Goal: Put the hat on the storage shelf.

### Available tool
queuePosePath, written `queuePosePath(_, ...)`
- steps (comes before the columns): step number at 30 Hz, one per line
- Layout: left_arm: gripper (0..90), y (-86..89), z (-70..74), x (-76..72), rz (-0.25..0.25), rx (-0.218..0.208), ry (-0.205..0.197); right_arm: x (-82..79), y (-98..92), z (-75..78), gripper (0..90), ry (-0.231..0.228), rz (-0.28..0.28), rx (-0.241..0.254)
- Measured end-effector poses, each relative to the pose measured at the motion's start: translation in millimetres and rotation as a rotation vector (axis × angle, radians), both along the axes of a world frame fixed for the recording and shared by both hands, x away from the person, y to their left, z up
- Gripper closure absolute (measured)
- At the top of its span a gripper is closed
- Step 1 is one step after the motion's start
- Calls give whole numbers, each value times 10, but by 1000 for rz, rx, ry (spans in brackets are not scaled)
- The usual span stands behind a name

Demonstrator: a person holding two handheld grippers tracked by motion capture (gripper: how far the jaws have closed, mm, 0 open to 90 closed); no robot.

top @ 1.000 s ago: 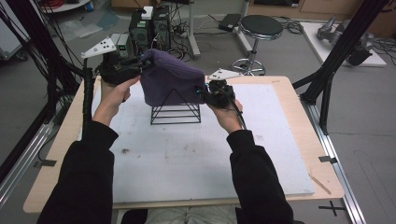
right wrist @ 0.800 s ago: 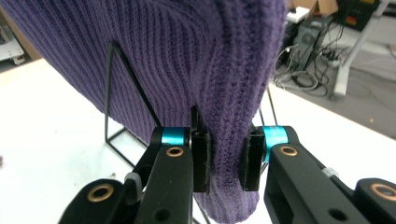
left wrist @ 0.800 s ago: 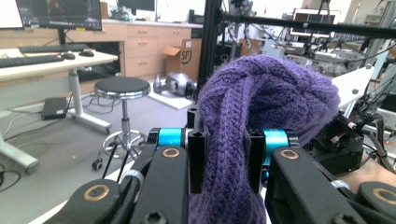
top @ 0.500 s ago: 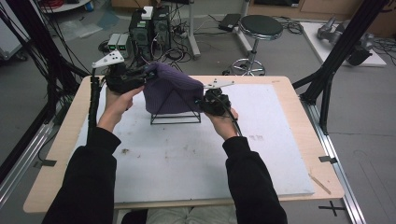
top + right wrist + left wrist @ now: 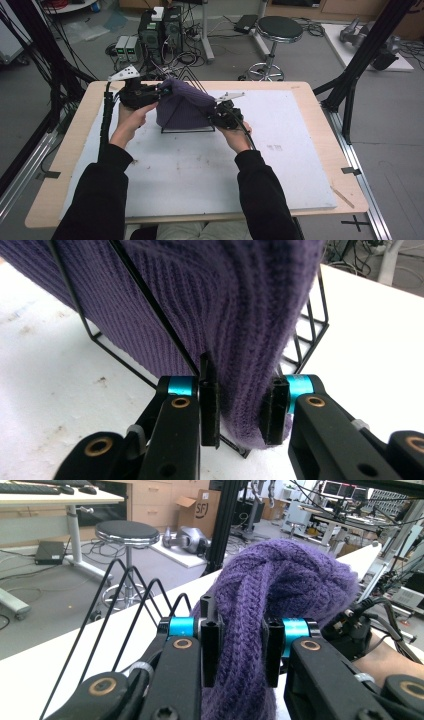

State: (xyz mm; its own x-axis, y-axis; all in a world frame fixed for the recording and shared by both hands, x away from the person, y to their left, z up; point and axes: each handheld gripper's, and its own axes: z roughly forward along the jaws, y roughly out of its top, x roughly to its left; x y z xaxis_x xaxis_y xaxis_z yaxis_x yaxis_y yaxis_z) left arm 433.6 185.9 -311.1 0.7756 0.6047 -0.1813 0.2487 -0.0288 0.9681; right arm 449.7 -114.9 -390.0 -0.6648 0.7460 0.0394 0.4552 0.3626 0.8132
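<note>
Now the purple knitted hat (image 5: pixel 182 106) sits lower over the black wire rack (image 5: pixel 187 125) on the table (image 5: pixel 300 150) than a second ago, both hands having moved away from the person. Left tongs (image 5: pixel 239 647) and right tongs (image 5: pixel 243 407) each pinch its knit, so draping seems nearly finished.

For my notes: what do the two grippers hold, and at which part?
Both hold the purple knit hat: left gripper pinches a thick fold, right gripper its lower edge beside the wire rack.

Between the right jaws, the purple knit hat (image 5: pixel 240 315) covers most of the wire rack (image 5: pixel 310 335) beyond.
</note>
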Motion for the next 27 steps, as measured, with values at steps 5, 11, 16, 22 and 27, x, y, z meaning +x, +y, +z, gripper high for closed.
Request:
queuePosePath(5, 773, 11, -68, 10, 2, 3, 14, 32, 3, -54, 754, 17, -9, -15)
queuePosePath(11, 772, 2, -101, 16, -1, -3, 19, 34, -16, -71, 753, 28, -18, -16)
queuePosePath(16, 750, 0, -116, 21, 10, -1, 27, 38, -16, -82, 733, 39, -5, -10)
queuePosePath(22, 686, -18, -129, 14, 13, -5, 28, 52, -40, -84, 579, 51, -11, 4)
queuePosePath(27, 522, -21, -126, -5, 27, 5, 23, 34, -96, -28, 421, 49, -20, 31)
